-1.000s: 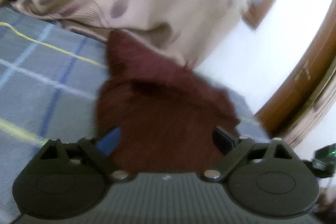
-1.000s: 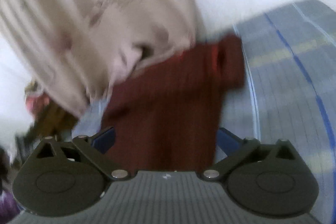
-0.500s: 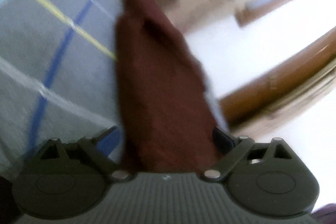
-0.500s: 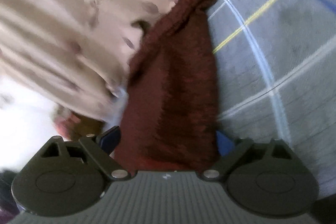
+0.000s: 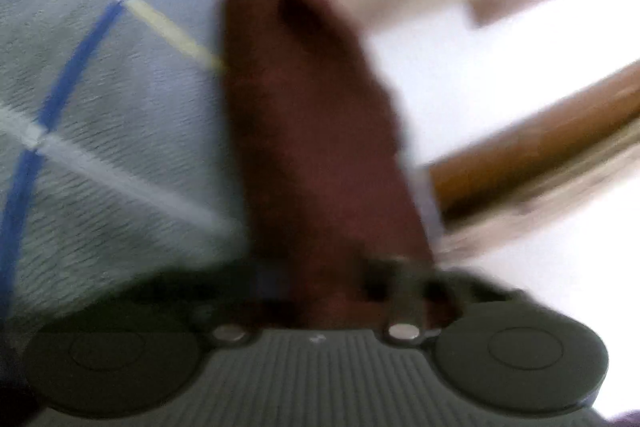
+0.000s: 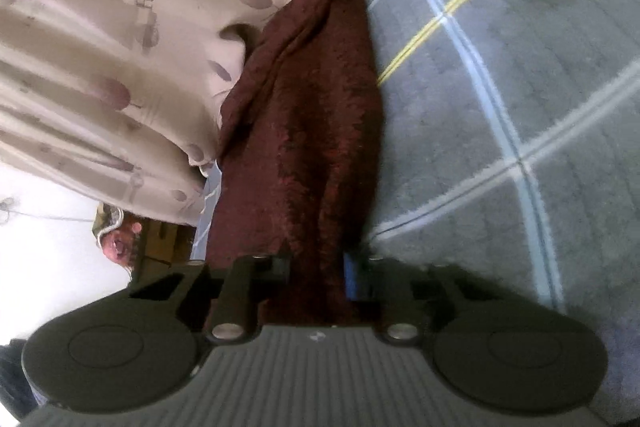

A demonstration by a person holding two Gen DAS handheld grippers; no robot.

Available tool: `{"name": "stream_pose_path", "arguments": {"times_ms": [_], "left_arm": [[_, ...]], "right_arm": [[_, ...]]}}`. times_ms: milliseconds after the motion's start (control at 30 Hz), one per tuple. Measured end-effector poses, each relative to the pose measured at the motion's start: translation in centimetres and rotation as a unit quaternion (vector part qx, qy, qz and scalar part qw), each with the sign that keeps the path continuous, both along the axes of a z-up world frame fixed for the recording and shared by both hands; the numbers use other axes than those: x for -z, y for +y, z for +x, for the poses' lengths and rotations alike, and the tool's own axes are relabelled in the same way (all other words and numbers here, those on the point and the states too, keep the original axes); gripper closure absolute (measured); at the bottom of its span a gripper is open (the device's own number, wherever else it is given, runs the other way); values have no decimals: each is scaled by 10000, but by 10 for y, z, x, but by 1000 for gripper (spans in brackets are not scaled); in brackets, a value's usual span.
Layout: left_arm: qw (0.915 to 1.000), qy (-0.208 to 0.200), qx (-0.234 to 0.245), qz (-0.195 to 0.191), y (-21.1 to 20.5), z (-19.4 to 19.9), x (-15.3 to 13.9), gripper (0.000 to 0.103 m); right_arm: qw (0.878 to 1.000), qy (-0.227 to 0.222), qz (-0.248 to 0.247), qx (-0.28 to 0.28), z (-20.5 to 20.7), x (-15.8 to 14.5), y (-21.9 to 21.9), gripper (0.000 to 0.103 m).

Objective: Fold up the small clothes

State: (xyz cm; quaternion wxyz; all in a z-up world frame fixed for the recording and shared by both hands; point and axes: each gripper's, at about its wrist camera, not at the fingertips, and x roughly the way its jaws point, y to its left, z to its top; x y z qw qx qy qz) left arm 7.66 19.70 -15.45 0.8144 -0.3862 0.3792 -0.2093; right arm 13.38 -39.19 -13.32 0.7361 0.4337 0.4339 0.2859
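Across the grey checked bedsheet [image 6: 500, 107] with blue and yellow lines lies the dark maroon fleecy garment [image 6: 304, 115], bunched into a long strip running toward twelve o'clock, with a beige printed curtain [image 6: 100, 47] at ten. The right gripper [image 6: 316, 279] has just been closing, its jaws nipping the near edge. The left gripper [image 5: 320, 287] is blurred, yet shut tight on that cloth [image 5: 312, 131]. Best lift both ends evenly and keep the edge taut.
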Motion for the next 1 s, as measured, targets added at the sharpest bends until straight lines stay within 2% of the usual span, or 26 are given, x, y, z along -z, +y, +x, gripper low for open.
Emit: {"name": "stream_pose_path", "arguments": {"times_ms": [33,133,200,233,333,367,467,600,667,700,733,767,800,833,867,900,933,1000], "left_arm": [[10000,-41,-50,-60,-1,-1,2,94],[9988,-272,-41,409,-14,-7,-11,94],[9981,-442,-100,414,-13,-14,-25,94],[9966,-587,-145,567,-13,-20,-37,95],[9853,-969,-136,1402,-24,-37,-68,95],[9806,-1016,-120,1673,-28,-42,-73,95],[9741,-961,-147,2041,-29,-52,-66,95],[9813,-624,-160,1816,-26,-48,-40,94],[9789,-727,-116,1906,-29,-46,-39,93],[9782,-777,-142,1921,-29,-47,-40,89],[9780,-797,-123,1923,-29,-46,-43,81],[9775,-797,-97,1948,-28,-45,-43,73],[9765,-786,-97,2003,-28,-43,-43,50],[9750,-771,-97,2082,-29,-41,-43,31],[9720,-858,-35,2189,-31,-42,-45,27],[9670,-920,22,2374,-35,-40,-47,27],[9596,-940,56,2651,-42,-42,-48,27],[9433,-930,133,3185,-56,-38,-50,27]], "right_arm": [[10000,-38,-16,6,-3,-1,0,77],[9995,-255,-152,45,-8,-8,1,80],[9988,-377,-269,128,-11,-15,-3,81],[9983,-478,-300,149,-13,-22,-5,81],[9952,-877,-419,120,-20,-47,-8,83],[9942,-966,-446,127,-23,-54,-10,83],[9936,-1020,-474,128,-32,-58,-16,83],[9959,-716,-520,187,-35,-38,-21,84],[9966,-610,-536,138,-35,-29,-21,84],[9971,-572,-509,46,-35,-26,-22,84],[9968,-540,-585,94,-35,-27,-23,83],[9967,-521,-618,120,-35,-27,-24,81],[9966,-552,-601,83,-34,-28,-25,75],[9968,-566,-570,-5,-33,-29,-24,63],[9963,-590,-623,-42,-33,-29,-22,54],[9952,-612,-758,-73,-32,-30,-18,33],[9946,-629,-812,-119,-32,-29,-15,23],[9950,-641,-750,-179,-31,-26,-10,24]]}}
